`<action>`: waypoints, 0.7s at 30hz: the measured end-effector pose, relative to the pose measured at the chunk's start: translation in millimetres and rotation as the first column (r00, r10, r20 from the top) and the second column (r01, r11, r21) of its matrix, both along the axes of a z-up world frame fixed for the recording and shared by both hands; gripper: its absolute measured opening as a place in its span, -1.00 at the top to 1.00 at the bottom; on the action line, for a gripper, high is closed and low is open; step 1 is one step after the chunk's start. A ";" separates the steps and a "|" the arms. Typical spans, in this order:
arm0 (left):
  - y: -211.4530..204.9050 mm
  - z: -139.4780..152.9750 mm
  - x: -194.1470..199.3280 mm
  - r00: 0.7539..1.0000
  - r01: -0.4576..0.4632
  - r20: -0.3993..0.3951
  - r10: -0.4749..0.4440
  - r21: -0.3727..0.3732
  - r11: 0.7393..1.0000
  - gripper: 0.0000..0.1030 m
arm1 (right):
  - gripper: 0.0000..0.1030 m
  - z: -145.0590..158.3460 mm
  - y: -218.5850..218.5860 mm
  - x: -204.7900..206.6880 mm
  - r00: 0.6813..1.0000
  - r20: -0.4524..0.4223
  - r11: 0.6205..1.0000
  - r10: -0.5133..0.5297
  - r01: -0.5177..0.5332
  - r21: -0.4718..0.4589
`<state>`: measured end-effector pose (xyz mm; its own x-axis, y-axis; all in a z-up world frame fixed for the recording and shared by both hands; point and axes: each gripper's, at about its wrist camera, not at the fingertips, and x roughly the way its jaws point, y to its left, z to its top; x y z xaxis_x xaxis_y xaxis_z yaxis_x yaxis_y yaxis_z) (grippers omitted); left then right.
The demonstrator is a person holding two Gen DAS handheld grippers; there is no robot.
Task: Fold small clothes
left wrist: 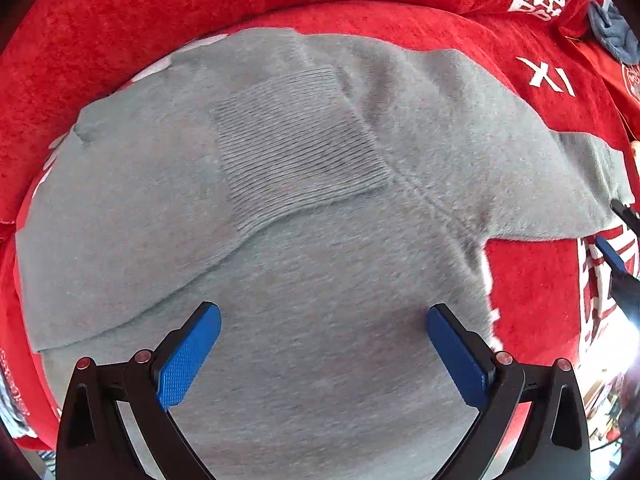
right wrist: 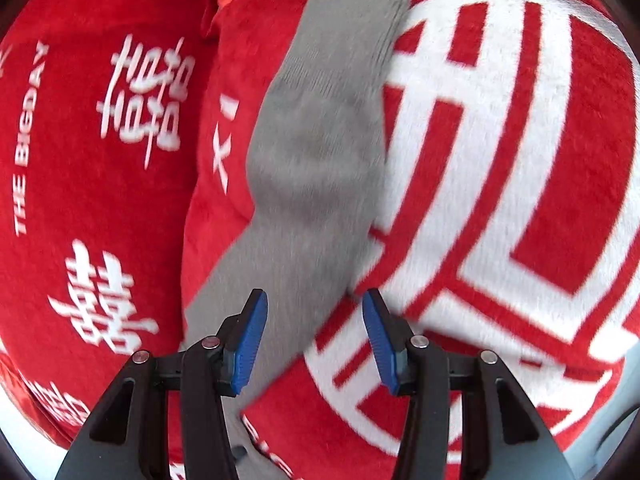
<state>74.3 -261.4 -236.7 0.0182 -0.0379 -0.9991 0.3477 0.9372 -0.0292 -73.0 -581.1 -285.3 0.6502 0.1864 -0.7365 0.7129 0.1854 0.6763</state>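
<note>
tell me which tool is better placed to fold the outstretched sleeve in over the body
Right. The right tool is open with the gray sleeve running between its fingers, its end stretched out over the red blanket. The left tool, also open, hovers over the sweater body, away from that sleeve.

Illumination: bright, even daylight in both views; shadows faint and soft.
Glare: blown-out patch at the lower right rim of the left view.
Sharpness: left view crisp on the sweater knit.
Blur: right view motion-smeared across the sleeve and blanket lettering.
Distortion: strong fisheye bulge, dark corners.
</note>
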 end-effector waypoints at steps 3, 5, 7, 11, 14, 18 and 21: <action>-13.9 -1.4 1.7 1.000 0.003 0.003 -0.003 -0.030 1.000 -1.00 | -0.04 -2.5 -12.1 5.2 0.999 0.026 0.999 -0.032 0.031 0.026; -21.8 0.6 3.4 1.000 -0.002 0.017 0.002 -0.045 0.999 -1.00 | -0.04 -4.6 -19.9 11.2 0.996 0.064 0.997 -0.056 0.052 0.055; -22.1 3.4 7.1 1.000 -0.005 0.031 0.007 -0.059 0.998 -1.00 | -0.04 -4.9 -24.6 16.3 0.994 0.087 0.995 -0.071 0.064 0.076; -21.2 7.3 12.1 0.998 -0.028 0.051 0.033 -0.091 0.995 -1.00 | 0.23 -11.3 -28.4 25.7 0.984 0.141 0.983 -0.108 0.085 0.165; -10.0 10.3 16.8 0.996 -0.055 0.056 0.062 -0.115 0.992 -1.00 | 0.90 -12.0 -26.2 30.9 0.970 0.195 0.965 -0.147 0.098 0.242; 17.5 12.7 24.7 0.992 -0.093 0.068 0.103 -0.145 0.985 -1.00 | 0.90 14.5 -13.9 51.9 0.945 0.314 0.972 -0.089 0.015 0.233; 56.0 19.5 24.1 0.987 -0.117 0.095 0.133 -0.155 0.981 -1.00 | 0.90 46.0 9.0 78.6 0.924 0.382 0.980 0.037 -0.108 0.167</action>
<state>98.4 -205.4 -217.1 0.1362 -0.1768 -0.9748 0.2363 0.9614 -0.1413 5.6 -572.1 -239.4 0.8513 0.3509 -0.3900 0.3894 0.0755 0.9179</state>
